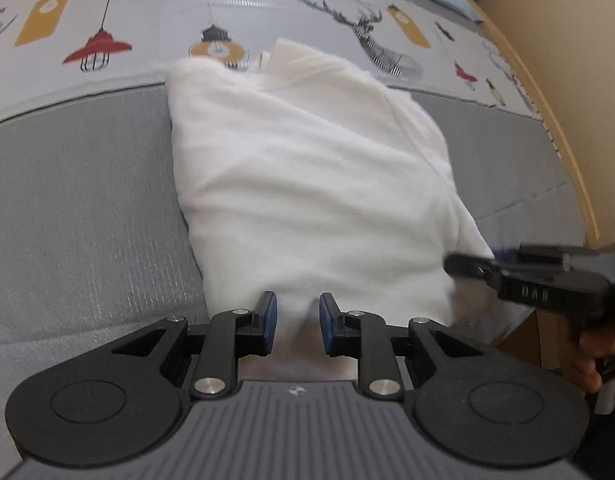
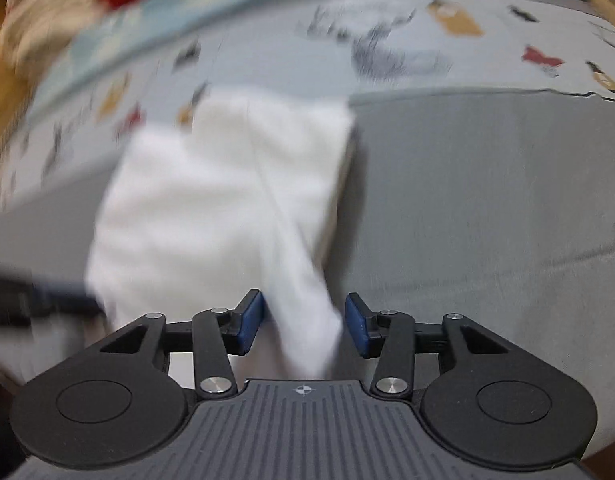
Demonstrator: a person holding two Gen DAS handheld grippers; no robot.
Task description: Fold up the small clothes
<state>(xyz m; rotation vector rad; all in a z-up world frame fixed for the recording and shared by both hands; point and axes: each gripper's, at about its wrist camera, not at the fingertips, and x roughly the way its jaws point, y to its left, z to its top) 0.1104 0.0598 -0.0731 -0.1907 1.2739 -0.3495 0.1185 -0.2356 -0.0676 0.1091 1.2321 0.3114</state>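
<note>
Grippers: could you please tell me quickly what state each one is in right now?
Left gripper: jaws part open around the white garment edge; grip cannot be told.
Right gripper: open, garment strip between its pads, not pressed.

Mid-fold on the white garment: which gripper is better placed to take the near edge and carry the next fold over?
Probably the left gripper: it sits squarely at the near hem of the white garment, cloth bunched between its pads. The right gripper straddles only a narrow corner, with a gap at one pad.

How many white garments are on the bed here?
1: a white garment on the grey bedspread, partly folded, near edge at the left gripper, a corner between the right gripper pads. Others may lie outside view.
</note>
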